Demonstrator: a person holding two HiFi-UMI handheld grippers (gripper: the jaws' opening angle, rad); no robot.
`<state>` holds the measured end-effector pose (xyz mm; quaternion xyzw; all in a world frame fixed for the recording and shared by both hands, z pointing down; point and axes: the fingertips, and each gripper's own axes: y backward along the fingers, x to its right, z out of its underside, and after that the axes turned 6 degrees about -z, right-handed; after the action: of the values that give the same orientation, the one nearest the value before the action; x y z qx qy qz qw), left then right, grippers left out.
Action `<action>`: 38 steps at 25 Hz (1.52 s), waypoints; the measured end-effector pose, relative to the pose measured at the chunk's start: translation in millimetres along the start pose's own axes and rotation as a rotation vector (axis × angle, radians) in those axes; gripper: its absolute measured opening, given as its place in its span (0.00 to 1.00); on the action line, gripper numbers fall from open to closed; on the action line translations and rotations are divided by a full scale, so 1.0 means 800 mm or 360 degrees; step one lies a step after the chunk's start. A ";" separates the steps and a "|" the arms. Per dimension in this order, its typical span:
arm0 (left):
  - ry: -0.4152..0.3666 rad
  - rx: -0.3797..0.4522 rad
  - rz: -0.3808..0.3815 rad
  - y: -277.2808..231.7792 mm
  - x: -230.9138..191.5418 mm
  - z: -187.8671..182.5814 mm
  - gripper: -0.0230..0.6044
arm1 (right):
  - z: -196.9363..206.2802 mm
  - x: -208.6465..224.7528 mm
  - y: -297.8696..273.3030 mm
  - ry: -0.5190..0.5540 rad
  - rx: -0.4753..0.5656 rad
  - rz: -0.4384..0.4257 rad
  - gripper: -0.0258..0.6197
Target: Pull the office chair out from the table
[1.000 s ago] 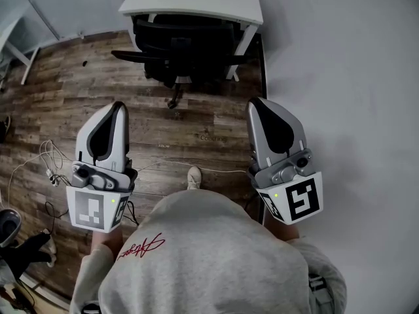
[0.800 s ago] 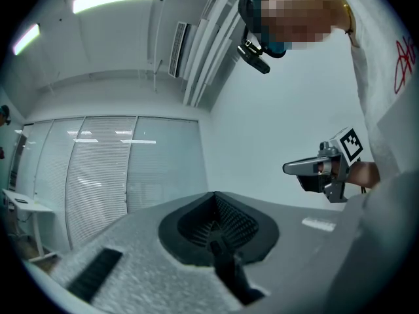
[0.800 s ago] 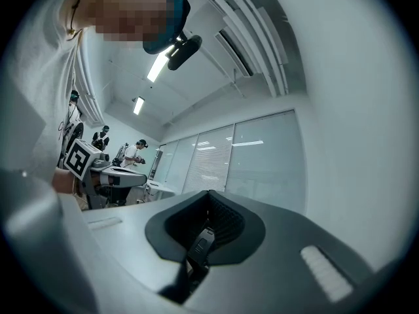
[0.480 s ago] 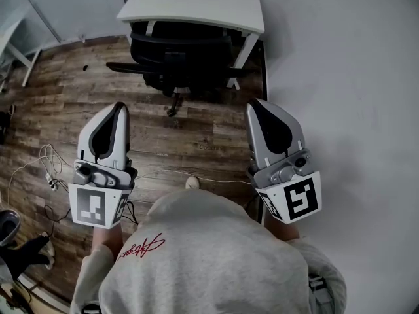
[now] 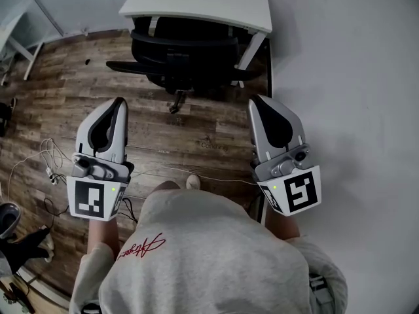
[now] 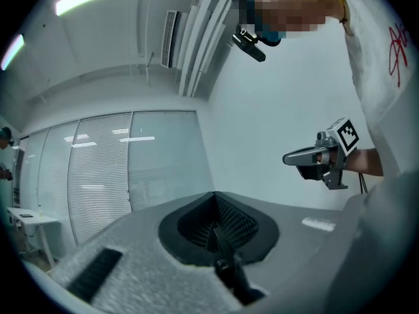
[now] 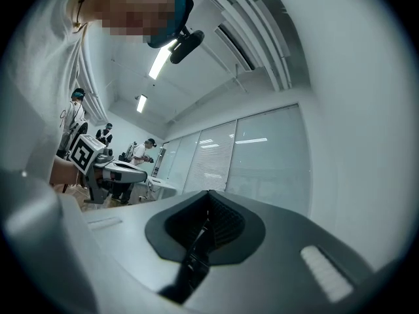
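Note:
The black office chair (image 5: 184, 52) stands pushed in under the white table (image 5: 200, 4) at the top of the head view, its back toward me. My left gripper (image 5: 120, 103) and right gripper (image 5: 256, 101) are held side by side over the wood floor, well short of the chair and touching nothing. Both are shut and empty. In the left gripper view the closed jaws (image 6: 215, 222) point level at a white wall and glass partition. The right gripper view shows its closed jaws (image 7: 208, 220) the same way.
A white wall (image 5: 353, 77) runs along the right, close to the table and right gripper. Loose cables (image 5: 46, 162) lie on the floor at left, dark items (image 5: 19, 250) at bottom left. My foot (image 5: 192, 182) is between the grippers. People stand far off (image 7: 137, 152).
Both grippers have moved a little forward toward the chair and sunk slightly, still shut. The chair and table have not moved.

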<state>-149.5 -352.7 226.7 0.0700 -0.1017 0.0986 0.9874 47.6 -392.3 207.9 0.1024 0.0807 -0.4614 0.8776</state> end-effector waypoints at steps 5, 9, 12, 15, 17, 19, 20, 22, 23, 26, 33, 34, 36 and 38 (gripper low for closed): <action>-0.0019 -0.0026 0.0014 -0.012 -0.019 0.014 0.02 | 0.018 0.001 -0.020 0.0027 -0.0058 0.0006 0.04; -0.0035 -0.0048 0.0053 -0.024 -0.030 0.020 0.02 | 0.022 0.002 -0.032 0.0062 -0.0113 0.0024 0.04; -0.0061 -0.0069 0.0072 -0.035 -0.037 0.023 0.02 | 0.022 0.008 -0.039 0.0080 -0.0136 0.0045 0.04; -0.0064 -0.0118 0.0098 -0.041 -0.041 0.032 0.02 | 0.029 0.009 -0.046 0.0087 -0.0174 0.0057 0.04; -0.0017 -0.0084 0.0117 -0.046 -0.041 0.030 0.03 | 0.034 0.007 -0.051 0.0105 -0.0199 0.0051 0.04; -0.0001 -0.0079 0.0142 -0.048 -0.042 0.034 0.04 | 0.034 0.006 -0.059 0.0122 -0.0193 0.0054 0.04; -0.0007 -0.0086 0.0157 -0.050 -0.042 0.038 0.05 | 0.035 0.006 -0.062 0.0134 -0.0193 0.0058 0.04; -0.0024 -0.0105 0.0178 -0.053 -0.045 0.047 0.06 | 0.041 0.006 -0.068 0.0168 -0.0218 0.0060 0.04; -0.0029 -0.0113 0.0185 -0.055 -0.046 0.051 0.07 | 0.045 0.007 -0.071 0.0185 -0.0236 0.0058 0.04; -0.0036 -0.0136 0.0201 -0.064 -0.050 0.063 0.10 | 0.059 0.009 -0.081 0.0252 -0.0293 0.0044 0.05; -0.0166 -0.0218 0.0234 -0.079 -0.057 0.094 0.20 | 0.093 0.008 -0.101 0.0367 -0.0441 -0.0040 0.12; -0.0178 -0.0233 0.0254 -0.081 -0.056 0.100 0.21 | 0.099 0.009 -0.103 0.0389 -0.0473 -0.0062 0.12; -0.0216 -0.0251 0.0289 -0.085 -0.055 0.109 0.24 | 0.110 0.011 -0.107 0.0441 -0.0535 -0.0094 0.13; -0.0248 -0.0262 0.0306 -0.087 -0.055 0.114 0.25 | 0.117 0.013 -0.110 0.0469 -0.0574 -0.0104 0.13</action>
<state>-194.3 -442.9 297.8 -0.0139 -0.1921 0.1782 0.9650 -14.8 -472.9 286.8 0.0075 0.2923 -0.4476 0.8451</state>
